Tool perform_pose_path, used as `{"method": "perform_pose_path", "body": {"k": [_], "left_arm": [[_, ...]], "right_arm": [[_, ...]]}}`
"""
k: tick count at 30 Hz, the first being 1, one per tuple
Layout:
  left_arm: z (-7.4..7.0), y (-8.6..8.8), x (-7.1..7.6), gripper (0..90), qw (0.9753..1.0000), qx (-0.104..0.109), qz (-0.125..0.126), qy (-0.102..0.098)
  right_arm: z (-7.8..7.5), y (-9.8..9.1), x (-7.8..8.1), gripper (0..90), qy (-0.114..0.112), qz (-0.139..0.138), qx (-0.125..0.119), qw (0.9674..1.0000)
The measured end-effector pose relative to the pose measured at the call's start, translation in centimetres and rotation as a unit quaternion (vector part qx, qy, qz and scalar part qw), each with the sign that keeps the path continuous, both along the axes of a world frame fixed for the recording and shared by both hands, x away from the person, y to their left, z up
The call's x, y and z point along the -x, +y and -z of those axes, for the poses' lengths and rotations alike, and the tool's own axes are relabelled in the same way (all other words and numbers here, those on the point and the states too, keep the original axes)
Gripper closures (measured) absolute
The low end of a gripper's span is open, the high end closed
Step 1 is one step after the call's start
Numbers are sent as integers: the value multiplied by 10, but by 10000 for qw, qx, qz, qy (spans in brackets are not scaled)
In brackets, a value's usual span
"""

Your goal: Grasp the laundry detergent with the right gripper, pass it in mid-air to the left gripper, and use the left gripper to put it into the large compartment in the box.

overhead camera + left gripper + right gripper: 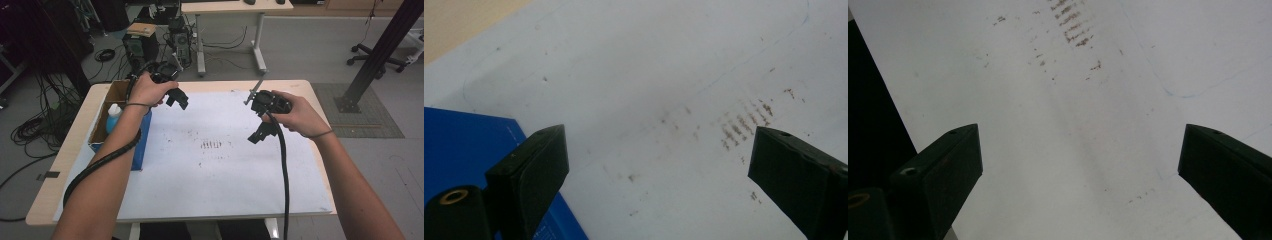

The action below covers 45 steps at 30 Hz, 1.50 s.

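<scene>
One bottle (pixel 114 116) upright in blue box (pixel 141 145); left gripper (pixel 181 100) and right gripper (pixel 258 134) both released, empty.

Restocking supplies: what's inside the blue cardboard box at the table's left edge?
In the blue box, a white bottle with a light-blue cap stands upright. The left forearm and box walls cover the rest.

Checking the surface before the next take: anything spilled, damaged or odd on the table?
Brown specks and a row of short smears stain the middle of the white sheet. Faint blue pen lines cross it too. Nothing spilled or toppled; both grippers hold nothing.
</scene>
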<state>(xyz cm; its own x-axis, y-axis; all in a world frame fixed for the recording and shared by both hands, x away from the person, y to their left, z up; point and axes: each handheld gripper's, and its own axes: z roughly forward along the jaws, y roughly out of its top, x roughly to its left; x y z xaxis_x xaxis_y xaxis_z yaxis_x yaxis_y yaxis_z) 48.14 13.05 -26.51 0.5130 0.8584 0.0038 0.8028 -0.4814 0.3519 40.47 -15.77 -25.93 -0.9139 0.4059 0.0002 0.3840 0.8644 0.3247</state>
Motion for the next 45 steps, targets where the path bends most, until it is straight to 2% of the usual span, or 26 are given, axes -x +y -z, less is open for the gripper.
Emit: {"method": "perform_pose_path", "body": {"k": [4, 5, 8, 9, 11, 14, 15, 17, 18, 21, 22, 28, 33, 45], "left_arm": [[-7, -1, -1, 93, 10000, 14, 54, -52], [-16, -2, -2, 93, 9999, 5, 137, -101], [-16, -2, -2, 91, 9999, 5, 137, -101], [-26, -2, -2, 91, 9998, -24, 190, -82], [-26, -2, -2, 90, 9998, -24, 190, -82], [-34, -2, -1, 87, 9997, -27, 242, -49], [-48, 0, 1, 87, 9996, 3, 264, -36], [-48, 0, 1, 83, 9996, 3, 264, -36], [-57, 2, 1, 83, 9996, 15, 292, -12], [-57, 2, 1, 81, 9996, 15, 292, -12], [-62, 3, 1, 81, 9995, 56, 308, -10], [-66, 2, 2, 79, 9994, 28, 346, 26], [-76, 2, 4, 76, 9991, 50, 420, 20], [-82, 3, 6, 70, 9991, 31, 418, -4]], "right_arm": [[-5, 2, -4, 41, -15, 5, 5, 10000], [-8, 3, -8, 40, -2, 17, -21, 10000], [-9, 4, -13, 40, 16, 48, 7, 10000], [-9, 4, -13, 40, 16, 48, 7, 10000], [-9, 5, -16, 40, 23, 62, 25, 10000], [-8, 6, -18, 38, 26, 71, 15, 10000], [-8, 6, -18, 38, 26, 71, 15, 10000], [-5, 7, -20, 38, 64, 80, -1, 9999], [-5, 7, -20, 40, 64, 80, -1, 9999], [-2, 8, -23, 42, 107, 98, 2, 9999], [-2, 8, -23, 42, 107, 98, 2, 9999], [4, 10, -28, 40, 170, 131, 7, 9998], [7, 10, -30, 41, 230, 180, -4, 9996], [9, 10, -32, 38, 270, 191, 26, 9994]]}}
